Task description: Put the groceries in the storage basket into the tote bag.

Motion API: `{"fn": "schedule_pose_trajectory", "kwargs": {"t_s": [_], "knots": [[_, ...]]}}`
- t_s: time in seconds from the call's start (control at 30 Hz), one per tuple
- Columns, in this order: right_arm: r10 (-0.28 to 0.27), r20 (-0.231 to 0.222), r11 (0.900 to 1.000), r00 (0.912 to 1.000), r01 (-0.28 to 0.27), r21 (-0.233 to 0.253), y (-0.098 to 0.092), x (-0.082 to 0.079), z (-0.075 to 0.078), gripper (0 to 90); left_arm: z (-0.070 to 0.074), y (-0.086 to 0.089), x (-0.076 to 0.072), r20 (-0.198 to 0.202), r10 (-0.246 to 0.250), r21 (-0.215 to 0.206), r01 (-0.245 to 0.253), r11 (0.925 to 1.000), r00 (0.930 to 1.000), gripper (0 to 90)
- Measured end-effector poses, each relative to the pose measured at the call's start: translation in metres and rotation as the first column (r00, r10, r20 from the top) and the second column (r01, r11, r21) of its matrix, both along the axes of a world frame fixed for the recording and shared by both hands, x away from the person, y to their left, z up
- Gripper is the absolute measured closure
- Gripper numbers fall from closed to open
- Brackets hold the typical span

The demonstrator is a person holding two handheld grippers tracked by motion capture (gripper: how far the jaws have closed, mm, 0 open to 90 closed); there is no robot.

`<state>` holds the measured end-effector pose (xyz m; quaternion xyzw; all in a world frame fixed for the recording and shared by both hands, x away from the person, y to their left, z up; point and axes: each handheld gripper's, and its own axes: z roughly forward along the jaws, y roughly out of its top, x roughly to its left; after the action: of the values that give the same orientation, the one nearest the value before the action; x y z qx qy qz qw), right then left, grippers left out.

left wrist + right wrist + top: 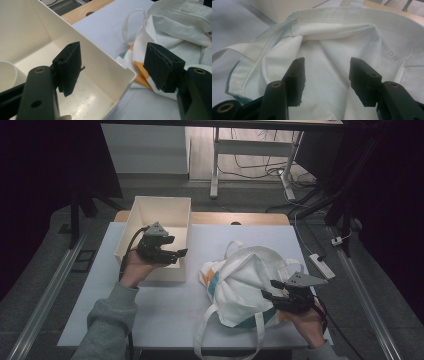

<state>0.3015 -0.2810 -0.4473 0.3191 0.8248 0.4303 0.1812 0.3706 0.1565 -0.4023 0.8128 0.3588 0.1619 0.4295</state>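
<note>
A white cloth tote bag (250, 285) with orange and teal print lies crumpled on the right half of the table; its long straps trail off the front edge. My right gripper (268, 291) hovers open over the bag's right side, and in the right gripper view its jaws straddle the white fabric (327, 75) without pinching it. My left gripper (177, 254) is open over the right wall of a cream box (162, 210). In the left gripper view one jaw hangs inside the box (100, 62) and the other over the bag's edge (175, 27).
A rounded white object (7, 75) sits inside the box at the left gripper view's left edge. The white table (165, 305) has bare room in front of the box. Beyond the far edge are a desk frame, cables and a power strip (321, 266).
</note>
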Motion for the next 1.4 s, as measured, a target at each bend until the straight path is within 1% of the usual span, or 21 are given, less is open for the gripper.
{"fn": "schedule_pose_trajectory", "kwargs": {"t_s": [0.37, 0.6, 0.93, 1.1, 1.2, 1.33, 1.4], "knots": [[0.002, -0.002, 1.000, 1.0000, -0.002, -0.008, 0.001, 0.000, -0.001, 46.1, 0.004, 0.016, 0.002, 0.013, 0.047, -0.005, -0.047, 0.9989, 0.9988, 30.0], [-0.001, -0.008, 1.000, 1.0000, 0.001, -0.013, 0.001, 0.001, -0.002, 46.0, 0.002, 0.026, 0.006, 0.004, 0.084, -0.002, -0.084, 0.9965, 0.9965, 29.5], [0.000, -0.010, 1.000, 0.9999, 0.000, -0.018, 0.001, 0.001, -0.003, 46.0, -0.002, 0.039, 0.011, -0.006, 0.134, 0.007, -0.133, 0.9910, 0.9910, 29.0], [0.000, -0.011, 1.000, 0.9999, 0.000, -0.018, 0.001, 0.001, -0.004, 46.0, -0.004, 0.046, 0.013, -0.011, 0.161, 0.010, -0.161, 0.9869, 0.9868, 28.5], [0.000, -0.013, 1.000, 0.9999, -0.001, -0.019, 0.002, 0.001, -0.004, 46.0, -0.005, 0.051, 0.014, -0.012, 0.183, 0.014, -0.183, 0.9831, 0.9831, 28.0], [0.001, -0.014, 1.000, 0.9999, -0.002, -0.019, 0.002, 0.001, -0.004, 46.0, -0.008, 0.058, 0.017, -0.019, 0.221, 0.016, -0.221, 0.9751, 0.9750, 27.2], [0.002, -0.016, 1.000, 0.9999, -0.002, -0.021, 0.002, 0.001, -0.005, 45.9, -0.011, 0.061, 0.019, -0.033, 0.238, 0.022, -0.238, 0.9711, 0.9706, 25.8]]}}
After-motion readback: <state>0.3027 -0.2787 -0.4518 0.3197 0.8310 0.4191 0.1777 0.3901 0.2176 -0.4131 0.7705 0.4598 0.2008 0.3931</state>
